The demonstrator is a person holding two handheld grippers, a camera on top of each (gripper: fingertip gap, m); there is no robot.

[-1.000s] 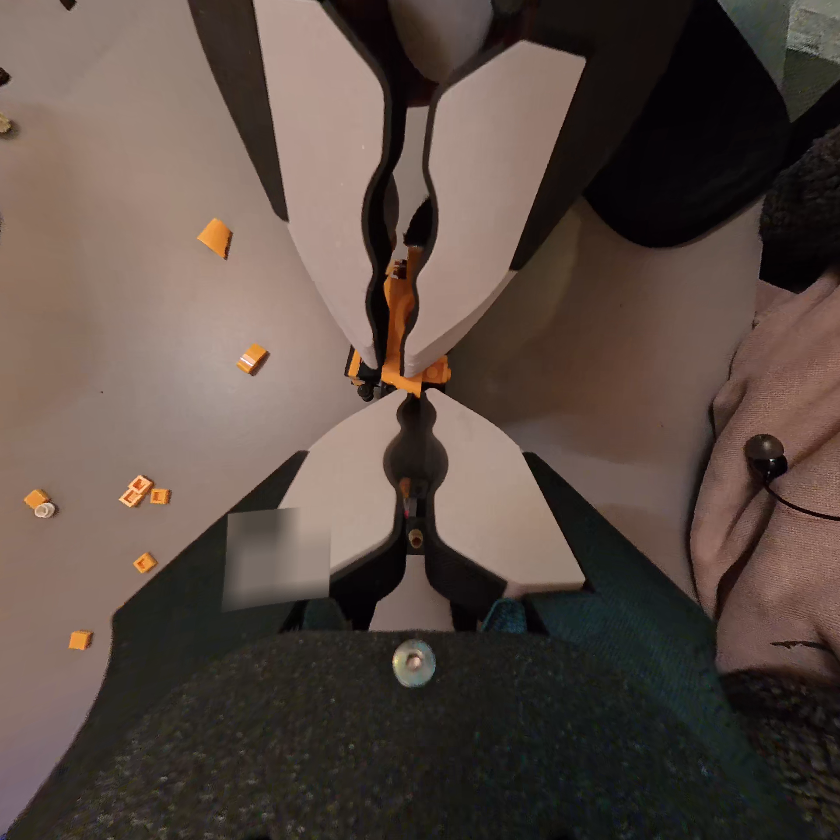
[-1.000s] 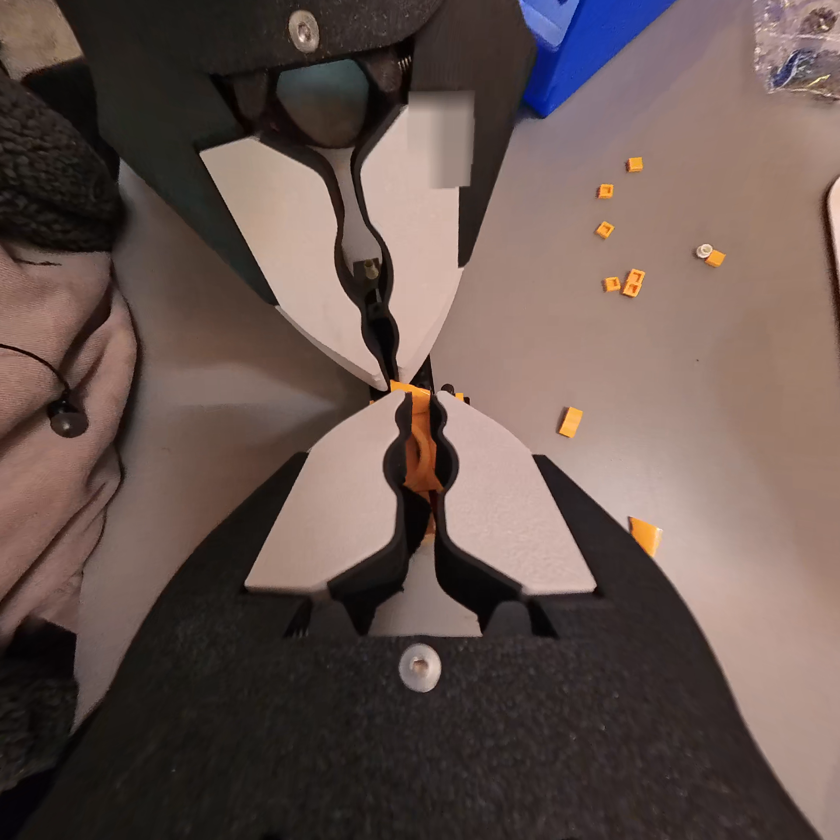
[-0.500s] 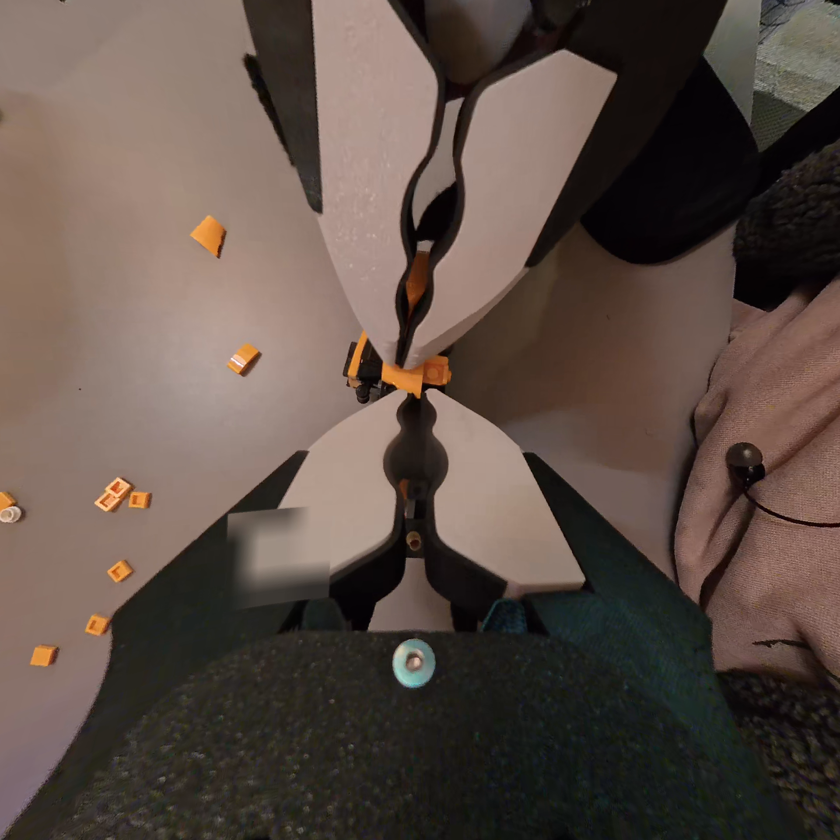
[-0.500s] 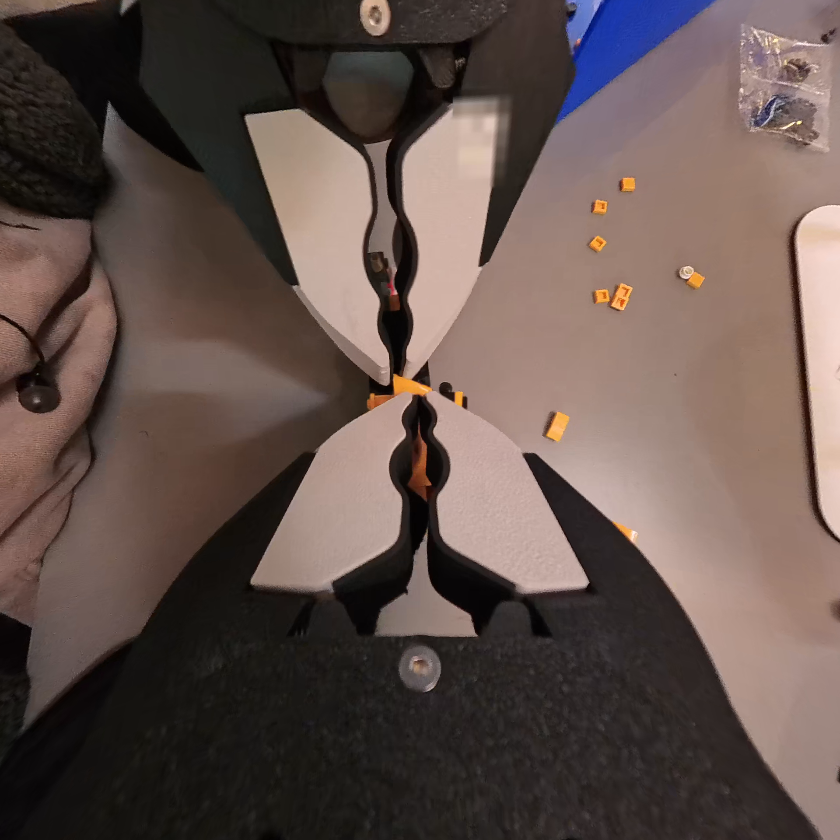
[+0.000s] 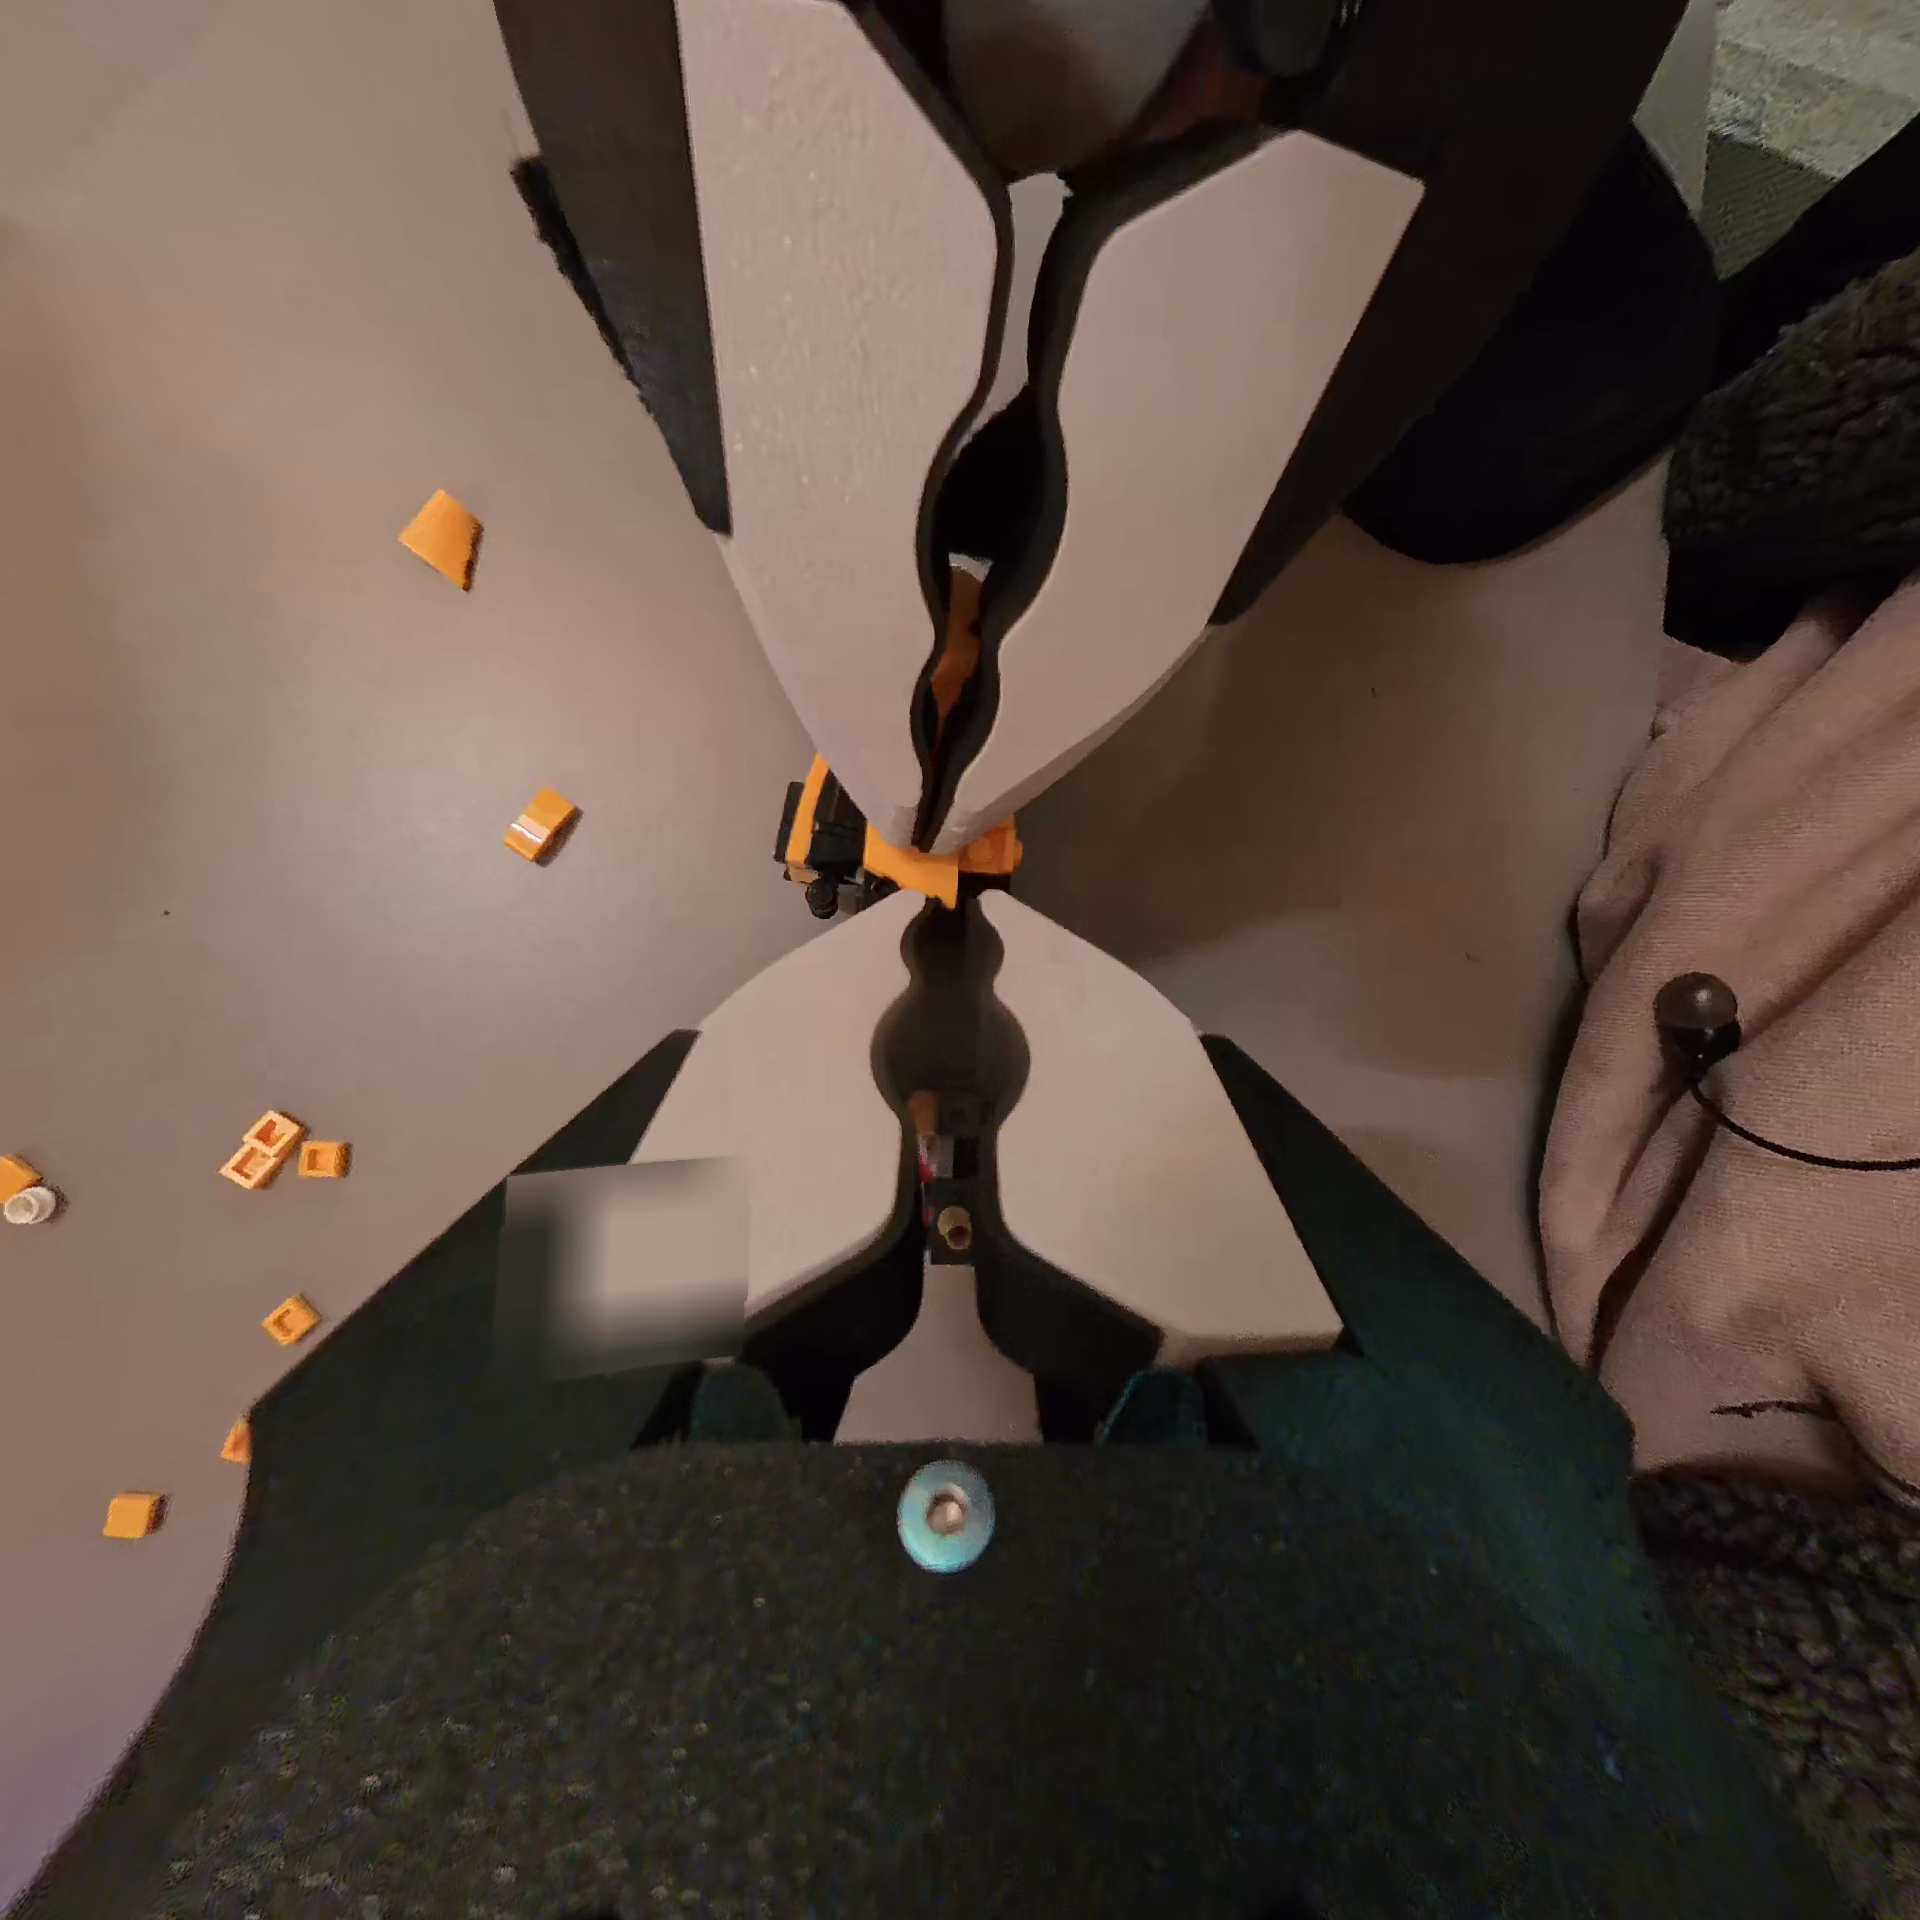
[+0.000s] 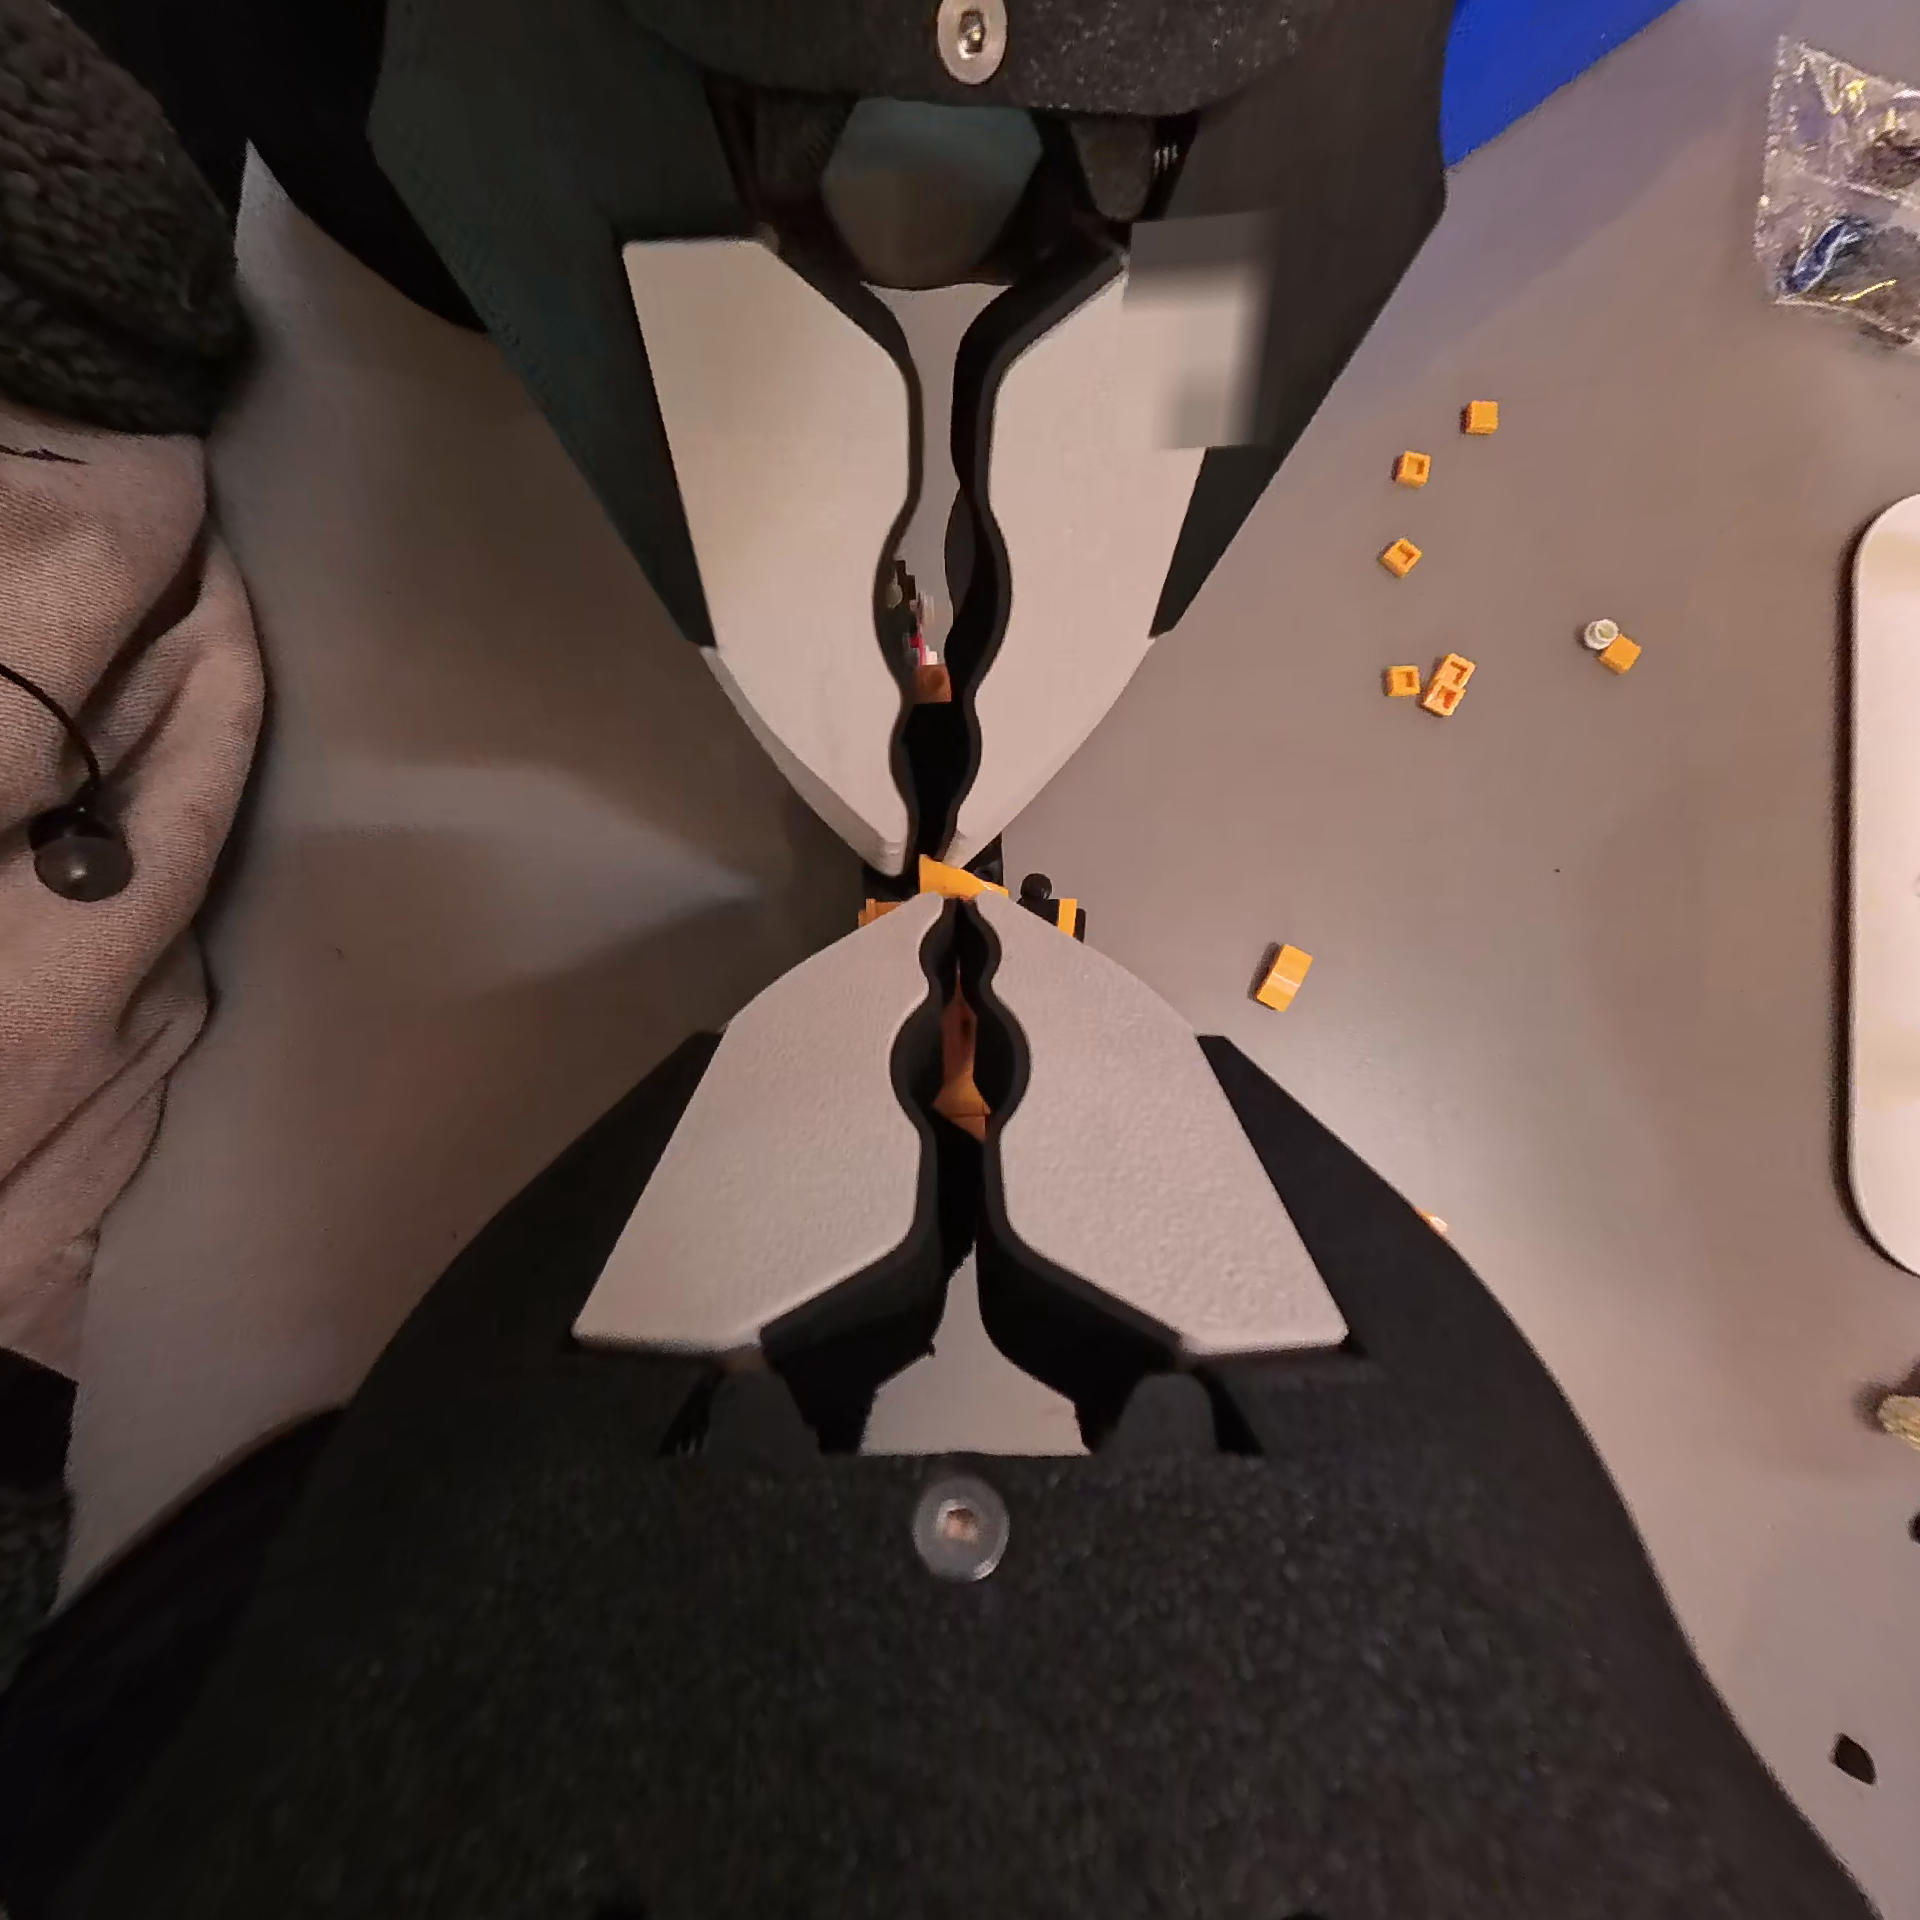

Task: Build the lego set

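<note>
The grey table [image 6: 1351,935] carries a blue box [image 6: 1538,62] at the far edge, a white board [image 6: 1886,883] to the right and a clear bag of parts [image 6: 1844,197] beyond it. The two grippers meet tip to tip above the table: the right gripper [image 6: 951,914] reaches forward, fingers closed on a thin orange piece [image 6: 954,1070], facing the left gripper [image 5: 940,909], fingers drawn together at the tips. Between the tips sits a small orange-and-black brick model [image 5: 831,842], which both touch, with loose orange bricks [image 6: 1439,681] scattered nearby.
</note>
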